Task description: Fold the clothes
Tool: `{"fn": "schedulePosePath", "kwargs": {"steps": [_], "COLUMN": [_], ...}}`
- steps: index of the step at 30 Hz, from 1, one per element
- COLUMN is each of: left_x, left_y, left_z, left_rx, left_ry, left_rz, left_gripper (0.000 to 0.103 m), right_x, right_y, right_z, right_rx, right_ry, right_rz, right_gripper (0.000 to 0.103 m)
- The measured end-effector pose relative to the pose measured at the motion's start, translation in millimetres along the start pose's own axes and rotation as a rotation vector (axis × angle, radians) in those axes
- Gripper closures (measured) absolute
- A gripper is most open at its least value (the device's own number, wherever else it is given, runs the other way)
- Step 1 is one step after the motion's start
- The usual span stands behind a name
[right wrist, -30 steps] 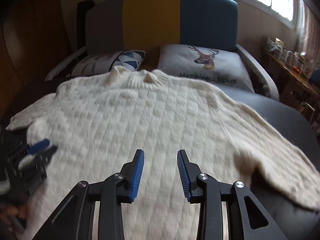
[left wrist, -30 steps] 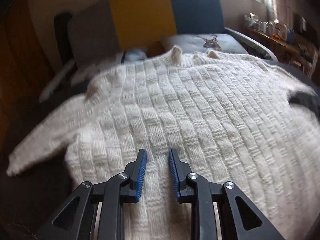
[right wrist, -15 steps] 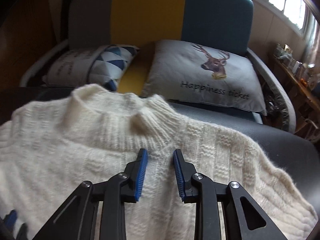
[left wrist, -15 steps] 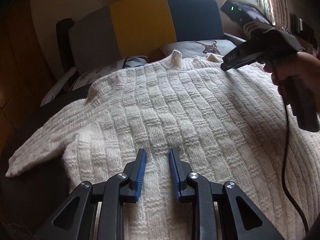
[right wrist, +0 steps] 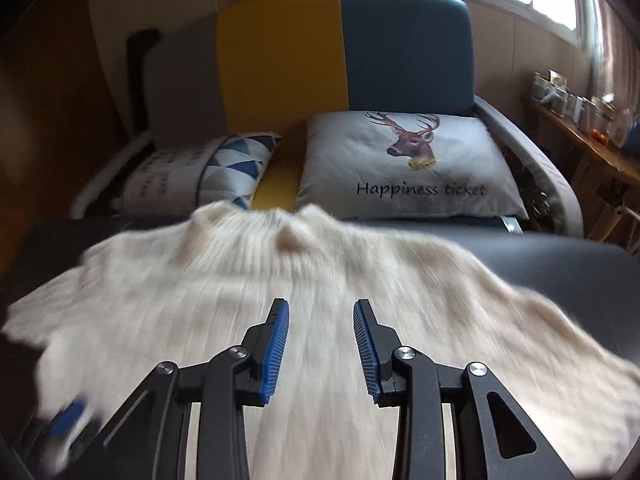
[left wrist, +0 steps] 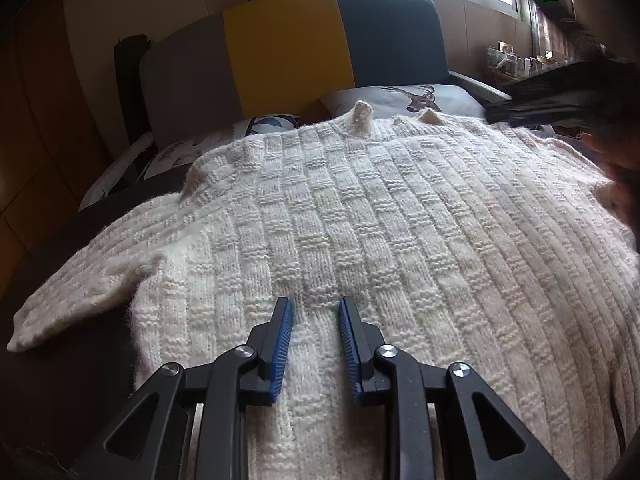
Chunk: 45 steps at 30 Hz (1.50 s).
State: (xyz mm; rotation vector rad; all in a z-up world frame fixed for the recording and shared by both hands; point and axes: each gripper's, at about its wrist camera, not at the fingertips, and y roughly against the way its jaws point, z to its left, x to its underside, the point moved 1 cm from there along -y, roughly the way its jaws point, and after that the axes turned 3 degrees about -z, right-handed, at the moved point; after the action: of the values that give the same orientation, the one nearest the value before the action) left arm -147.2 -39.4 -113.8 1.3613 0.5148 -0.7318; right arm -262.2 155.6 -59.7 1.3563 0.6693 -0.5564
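Note:
A cream chunky-knit sweater (left wrist: 360,216) lies spread flat on a dark seat, collar toward the sofa back, one sleeve (left wrist: 76,296) stretched out to the left. My left gripper (left wrist: 315,308) hovers open over the sweater's lower body, with nothing between its blue pads. In the right wrist view the same sweater (right wrist: 248,288) looks blurred; my right gripper (right wrist: 321,310) is open above its upper middle, below the collar (right wrist: 256,220). The right gripper's dark body (left wrist: 560,100) shows blurred at the far right of the left wrist view. The left gripper's blue tip (right wrist: 66,420) appears at the bottom left.
A sofa back in grey, yellow (right wrist: 280,52) and teal rises behind the sweater. A deer cushion (right wrist: 408,160) and a triangle-patterned cushion (right wrist: 236,160) lie against it. A cluttered wooden shelf (right wrist: 580,120) runs along the right under the window. Dark seat surface (right wrist: 560,268) shows right of the sweater.
My right gripper has pulled back from the collar and its jaws have widened. In the left wrist view it has shifted right and turned blurred. The left gripper has stayed put.

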Motion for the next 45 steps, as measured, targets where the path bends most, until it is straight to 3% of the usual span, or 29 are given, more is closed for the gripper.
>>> {"fn": "schedulePosePath", "kwargs": {"steps": [4,11,16,21,25,32,37,45], "left_x": [-1,-3,7,18,30,52,72,83], "left_y": [2,7,22,38,62,104,101,96], "left_z": [-3,2,21,39,42,43,24,36], "left_rx": [-0.006,-0.018,-0.037,-0.050,0.008,0.105,0.073,0.095], "left_ry": [-0.006,-0.028,-0.036,-0.039,0.008,0.077,-0.022,-0.087], "left_rz": [0.004,0.035,0.054,0.069,0.049,0.015,0.031,-0.010], "left_gripper": [0.079,0.079,0.079,0.075,0.076,0.076,0.076,0.074], "right_x": [59,131,135,129,132,167,185,197], "right_y": [42,65,65,67,105,143,141,133], "right_z": [-20,-56,-56,-56,-59,-27,-15,-5], "right_rx": [0.033,0.106,0.143,0.109,0.012,-0.031,-0.025,0.033], "right_ry": [-0.048,-0.132,-0.090,-0.111,-0.194,-0.123,-0.102,-0.022], "right_rz": [0.057,0.107,0.080,0.078,0.030,0.083,0.123,0.166], "right_gripper": [0.062,0.064,0.064,0.061,0.061,0.061,0.061,0.061]}}
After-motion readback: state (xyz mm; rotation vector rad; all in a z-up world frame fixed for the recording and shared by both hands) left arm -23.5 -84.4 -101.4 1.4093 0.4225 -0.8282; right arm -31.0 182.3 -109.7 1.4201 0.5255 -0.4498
